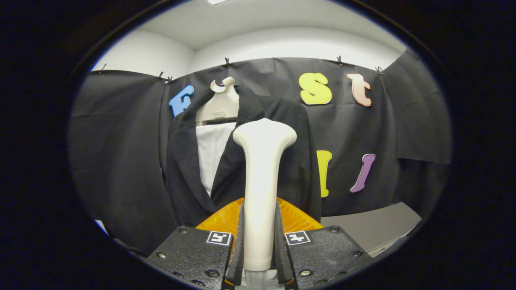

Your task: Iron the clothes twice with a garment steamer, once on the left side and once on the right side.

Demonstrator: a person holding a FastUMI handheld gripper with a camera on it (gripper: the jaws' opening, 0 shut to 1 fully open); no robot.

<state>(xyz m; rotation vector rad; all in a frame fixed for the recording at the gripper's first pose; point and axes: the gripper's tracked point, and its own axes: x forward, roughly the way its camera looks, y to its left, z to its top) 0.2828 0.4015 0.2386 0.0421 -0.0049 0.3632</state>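
A black jacket (258,157) hung on a pale hanger (221,102) against the booth wall, at about 11 o'clock from the steamer's head, its lapels open over a white shirt (211,155). The gripper (260,245) had its jaws closed narrowly on the white garment steamer (262,181), both fingers pressing the handle's sides. The steamer stood upright, its flared head in front of the jacket's right half. An orange ribbed object (219,219) showed behind the handle. At 4 o'clock lay a grey surface (371,227).
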